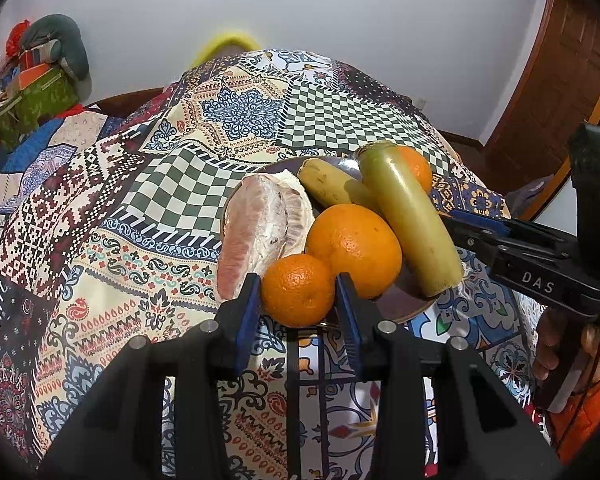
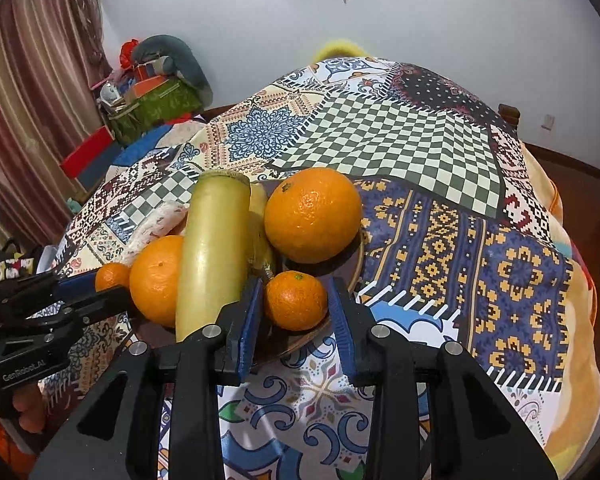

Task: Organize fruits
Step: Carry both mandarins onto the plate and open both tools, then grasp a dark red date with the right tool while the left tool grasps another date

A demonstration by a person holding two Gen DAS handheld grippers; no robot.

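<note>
A dark plate [image 1: 404, 300] on the patchwork cloth holds a pomelo piece [image 1: 256, 228], a banana [image 1: 332, 184], a green sugarcane stick [image 1: 408, 220], a large orange [image 1: 356, 248] and another orange [image 1: 418, 168] behind. My left gripper [image 1: 298, 292] is shut on a small mandarin [image 1: 298, 290] at the plate's near edge. In the right wrist view my right gripper [image 2: 296, 304] is shut on another small mandarin [image 2: 296, 300] at the plate's edge [image 2: 300, 344], beside the sugarcane stick [image 2: 212, 248] and a large orange [image 2: 312, 214].
The patchwork cloth [image 1: 160, 184] covers the whole table. A pile of boxes and cushions [image 1: 36, 76] stands at the far left by the wall. A wooden door [image 1: 556, 80] is at the right. A curtain [image 2: 28, 100] hangs at the left.
</note>
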